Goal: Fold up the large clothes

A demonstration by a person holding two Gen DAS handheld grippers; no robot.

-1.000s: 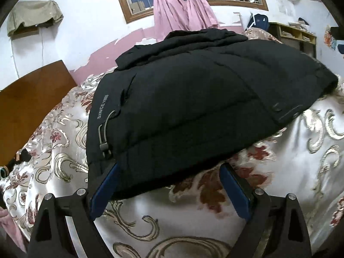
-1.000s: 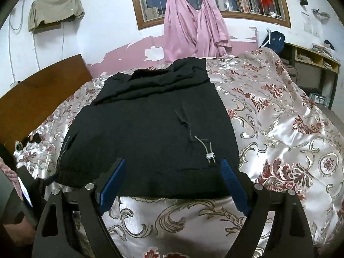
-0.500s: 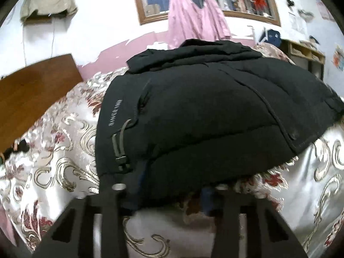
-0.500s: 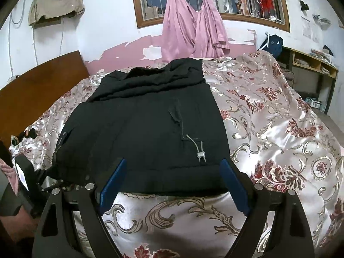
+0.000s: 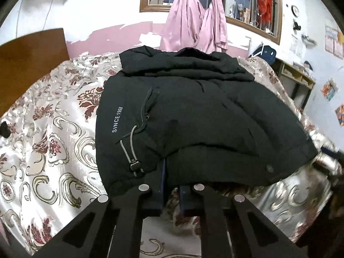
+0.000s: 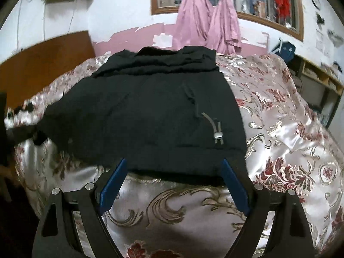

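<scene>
A big black padded jacket [image 5: 204,118] lies flat on the bed, hood at the far end, hem nearest me. "SINCE 1968" is printed on its left side beside a grey drawcord. My left gripper [image 5: 172,182] has its jaws closing hard together on the near left hem of the jacket, which bunches and lifts off the bedspread there. In the right wrist view the jacket [image 6: 150,118] fills the middle. My right gripper [image 6: 174,163] is open, its blue pads [image 6: 114,182] either side of the near right hem and not pressing it.
A shiny floral bedspread [image 6: 290,150] covers the bed. A wooden headboard [image 5: 30,51] stands at the left. Knotted pink curtains [image 5: 193,21] hang at the window behind the bed. A wooden shelf unit [image 6: 322,86] and a dark bag [image 5: 264,53] are at the right.
The left gripper shut on the jacket's near left hem and lifted it, rolling a little. The right gripper stayed open and moved closer to the hem.
</scene>
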